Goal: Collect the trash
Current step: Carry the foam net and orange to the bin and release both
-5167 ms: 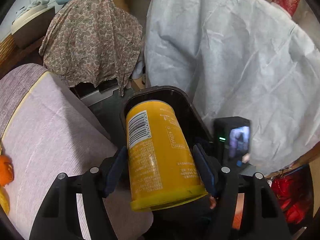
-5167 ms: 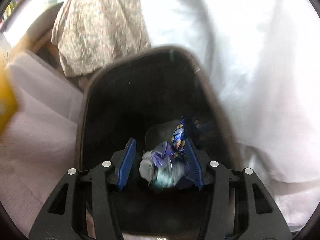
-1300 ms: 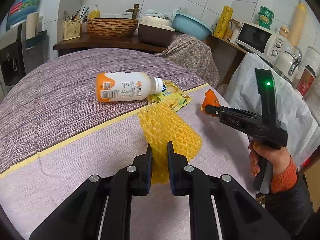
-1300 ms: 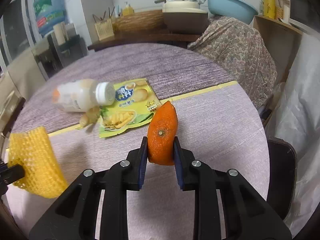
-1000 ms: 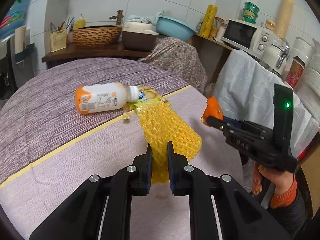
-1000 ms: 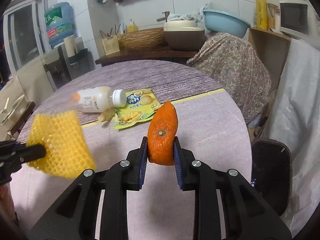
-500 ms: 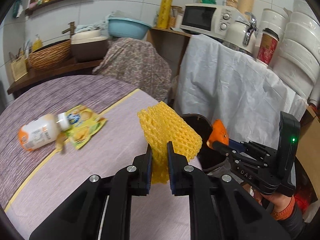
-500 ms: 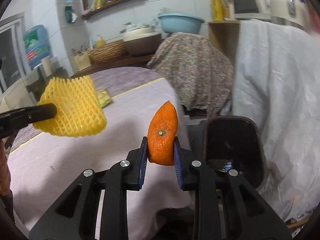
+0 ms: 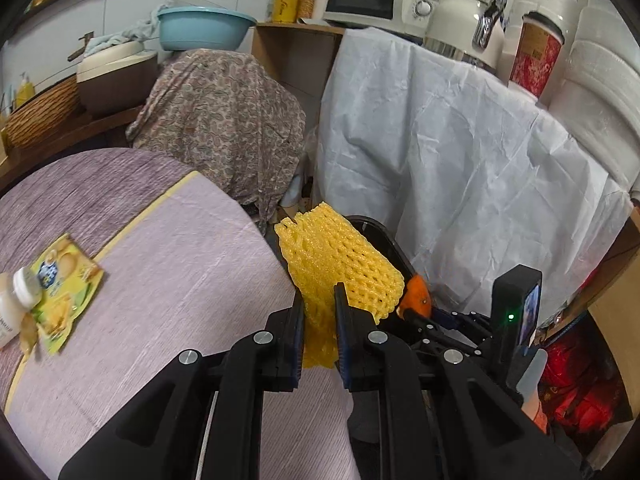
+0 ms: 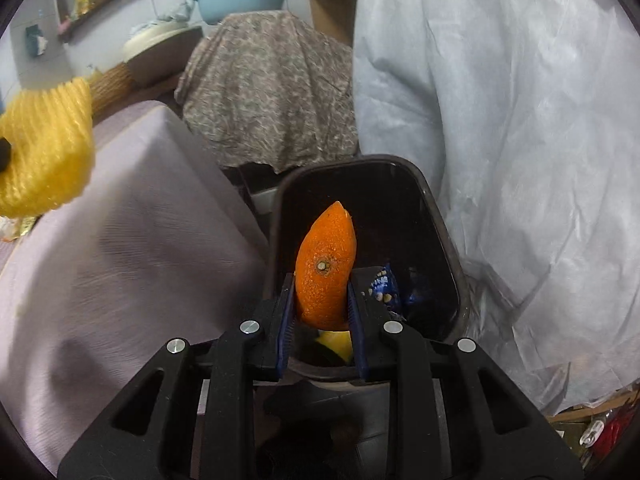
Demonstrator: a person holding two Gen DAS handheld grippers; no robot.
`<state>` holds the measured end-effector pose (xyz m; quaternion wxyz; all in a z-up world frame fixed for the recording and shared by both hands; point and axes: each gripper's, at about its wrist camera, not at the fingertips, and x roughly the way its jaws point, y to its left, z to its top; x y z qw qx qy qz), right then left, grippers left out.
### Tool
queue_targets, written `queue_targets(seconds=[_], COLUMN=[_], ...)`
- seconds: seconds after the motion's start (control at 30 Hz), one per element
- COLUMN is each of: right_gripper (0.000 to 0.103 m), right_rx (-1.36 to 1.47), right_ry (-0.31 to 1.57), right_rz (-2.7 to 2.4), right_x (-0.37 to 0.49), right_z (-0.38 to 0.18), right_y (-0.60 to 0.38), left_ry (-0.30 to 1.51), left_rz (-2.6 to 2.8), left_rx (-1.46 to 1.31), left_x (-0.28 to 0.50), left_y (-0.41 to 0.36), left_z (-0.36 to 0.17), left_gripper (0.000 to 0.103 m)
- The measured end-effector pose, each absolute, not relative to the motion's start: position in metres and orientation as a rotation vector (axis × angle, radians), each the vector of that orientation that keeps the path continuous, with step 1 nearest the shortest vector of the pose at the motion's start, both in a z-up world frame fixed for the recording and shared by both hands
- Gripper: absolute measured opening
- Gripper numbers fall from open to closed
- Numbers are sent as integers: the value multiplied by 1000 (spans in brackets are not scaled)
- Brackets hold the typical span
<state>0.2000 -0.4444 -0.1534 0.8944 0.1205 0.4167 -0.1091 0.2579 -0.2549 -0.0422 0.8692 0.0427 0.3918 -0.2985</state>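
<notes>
My left gripper [image 9: 319, 298] is shut on a yellow foam fruit net [image 9: 340, 264], held at the round table's edge [image 9: 256, 232] in front of the dark trash bin [image 9: 396, 250]. My right gripper [image 10: 320, 292] is shut on a piece of orange peel [image 10: 326, 268] and hangs over the open trash bin [image 10: 444, 220], which holds a blue wrapper [image 10: 386, 286] and a yellow item [image 10: 338, 340]. The peel [image 9: 416, 300] and right gripper also show low right in the left wrist view. The net [image 10: 48, 148] appears at the left in the right wrist view.
A yellow snack packet [image 9: 64, 284] and a white bottle [image 9: 12, 304] lie on the purple tablecloth at far left. A white sheet [image 9: 460, 168] drapes a counter right of the bin; a patterned cloth [image 9: 224, 120] covers something behind it.
Both grippers have swung right from over the table toward the bin, each still holding its item. The right one has dropped until the peel is over the bin's opening.
</notes>
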Motion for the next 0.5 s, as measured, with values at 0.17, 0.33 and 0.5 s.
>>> queue_targets(seconds=[0.17, 0.33, 0.5], right_gripper=[30, 33, 47], right_rx=[293, 325, 313], right_ry=[913, 922, 889], right_rz=[-246, -284, -317], right_x=[216, 215, 198], right_z=[-185, -198, -193], right_y=[-465, -475, -474], left_ry=[883, 900, 932], left_rz=[-637, -652, -648], left_rx=[103, 172, 221], left_x=[272, 278, 287], left_y=[-282, -318, -348], left_z=[-60, -71, -87], left_gripper=[14, 14, 14])
